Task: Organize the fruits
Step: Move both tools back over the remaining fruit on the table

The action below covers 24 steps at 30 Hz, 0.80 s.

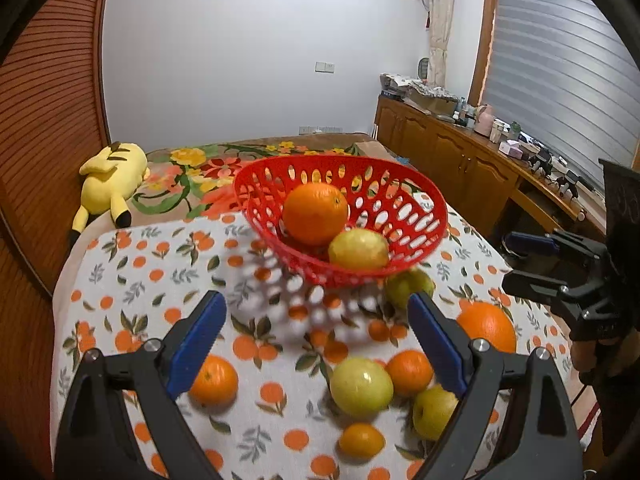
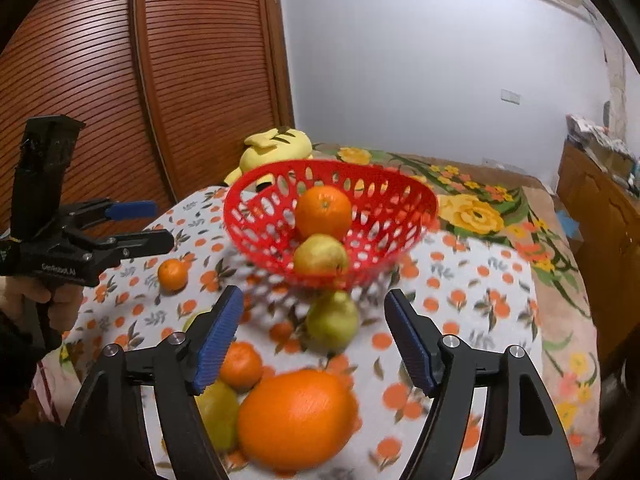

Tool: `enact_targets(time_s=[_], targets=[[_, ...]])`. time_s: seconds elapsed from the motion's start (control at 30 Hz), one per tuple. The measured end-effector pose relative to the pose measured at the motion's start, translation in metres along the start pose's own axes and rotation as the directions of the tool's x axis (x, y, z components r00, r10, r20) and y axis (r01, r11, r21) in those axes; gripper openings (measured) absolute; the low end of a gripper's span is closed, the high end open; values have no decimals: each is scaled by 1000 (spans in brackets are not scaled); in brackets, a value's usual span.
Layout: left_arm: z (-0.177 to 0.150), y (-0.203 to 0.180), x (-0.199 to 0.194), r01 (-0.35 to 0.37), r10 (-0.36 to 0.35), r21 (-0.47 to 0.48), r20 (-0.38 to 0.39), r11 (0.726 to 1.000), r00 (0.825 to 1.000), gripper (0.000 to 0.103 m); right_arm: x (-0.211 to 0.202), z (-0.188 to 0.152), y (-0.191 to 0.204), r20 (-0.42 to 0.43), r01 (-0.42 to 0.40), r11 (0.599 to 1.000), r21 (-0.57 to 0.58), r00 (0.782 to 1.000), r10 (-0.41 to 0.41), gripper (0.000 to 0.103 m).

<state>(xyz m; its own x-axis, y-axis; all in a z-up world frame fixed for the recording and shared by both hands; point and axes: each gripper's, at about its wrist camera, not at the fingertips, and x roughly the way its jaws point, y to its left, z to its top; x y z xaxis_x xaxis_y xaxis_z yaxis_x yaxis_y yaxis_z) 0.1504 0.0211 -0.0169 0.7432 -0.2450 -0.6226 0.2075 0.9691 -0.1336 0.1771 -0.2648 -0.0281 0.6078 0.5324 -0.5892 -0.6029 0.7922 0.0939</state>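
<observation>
Two fruits in basket: large orange (image 1: 315, 213) and a yellow-green pear (image 1: 359, 249) sit in the red basket (image 1: 416, 236), far centre of the tabletop (image 1: 132, 264).
Left view, loose fruit: six pieces near the left gripper (image 1: 316, 344), jaws wide, empty.
Right view, nearest item: big orange (image 2: 298, 420) just below the right gripper (image 2: 314, 344), jaws wide, empty.
Advice: centre the jaws on one fruit, close gently.
</observation>
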Motion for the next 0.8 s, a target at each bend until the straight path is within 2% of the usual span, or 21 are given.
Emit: enact_targets(time_s=[0.33,0.8], targets=[[-36,-6,-12,8,-8,-19,-4,1000,1000,93,-12,-35,15,11,19,999,30,1000,-20,84],[-74,-7,-5,12,-14,-49,-57,999,998,93,13,-62,12,-38,43,996,83,998,-40,86]])
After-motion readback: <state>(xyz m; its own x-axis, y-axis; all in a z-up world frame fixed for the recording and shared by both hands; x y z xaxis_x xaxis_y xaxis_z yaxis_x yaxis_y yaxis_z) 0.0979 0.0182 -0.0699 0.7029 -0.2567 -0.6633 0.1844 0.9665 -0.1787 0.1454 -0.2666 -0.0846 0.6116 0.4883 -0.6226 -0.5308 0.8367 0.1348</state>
